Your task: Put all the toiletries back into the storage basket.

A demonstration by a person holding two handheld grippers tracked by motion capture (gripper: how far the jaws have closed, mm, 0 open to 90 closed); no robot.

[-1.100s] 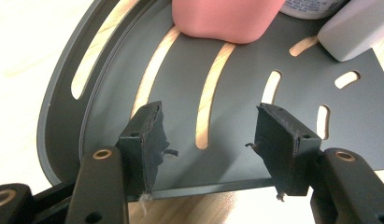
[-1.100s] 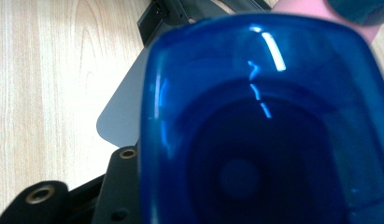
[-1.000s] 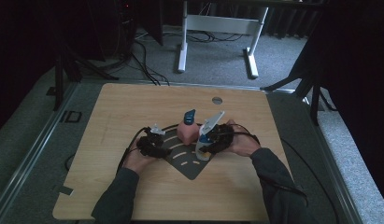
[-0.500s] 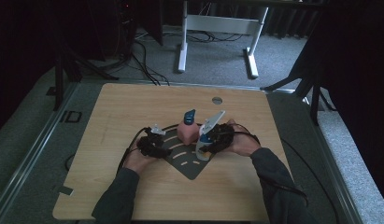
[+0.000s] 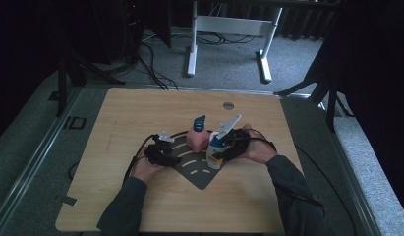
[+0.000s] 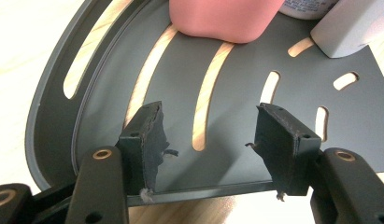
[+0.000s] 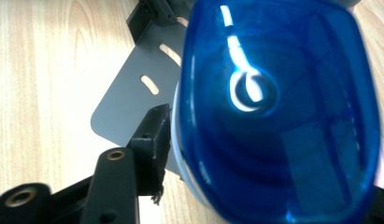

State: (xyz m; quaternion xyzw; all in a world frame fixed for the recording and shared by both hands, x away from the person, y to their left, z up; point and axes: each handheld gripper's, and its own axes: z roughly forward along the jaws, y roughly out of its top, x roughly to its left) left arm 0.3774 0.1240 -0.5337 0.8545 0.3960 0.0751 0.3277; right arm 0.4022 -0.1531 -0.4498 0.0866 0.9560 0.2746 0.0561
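Note:
A grey fan-shaped slotted plate (image 5: 199, 174) lies flat on the wooden table (image 5: 140, 113). On it stands a pink bottle (image 5: 195, 140) with a blue cap. Beside it to the right stands a white bottle (image 5: 215, 158) with a blue cap (image 7: 278, 107). My right gripper (image 5: 220, 150) straddles the white bottle. Its jaws have just been opening, with the bottle still between them. One pad (image 7: 154, 140) stands right beside the bottle's side; the other is hidden. My left gripper (image 6: 208, 126) is open low over the plate's near edge (image 6: 348, 112), with nothing between its pads. The pink bottle (image 6: 222, 18) stands just beyond.
A round metal grommet (image 5: 228, 105) sits in the table's far side. Black cables (image 5: 140, 152) loop from both grippers across the wood. Beyond the table are a white desk frame (image 5: 192, 44), floor cables and dark stands. Bare wood lies left and in front of the plate.

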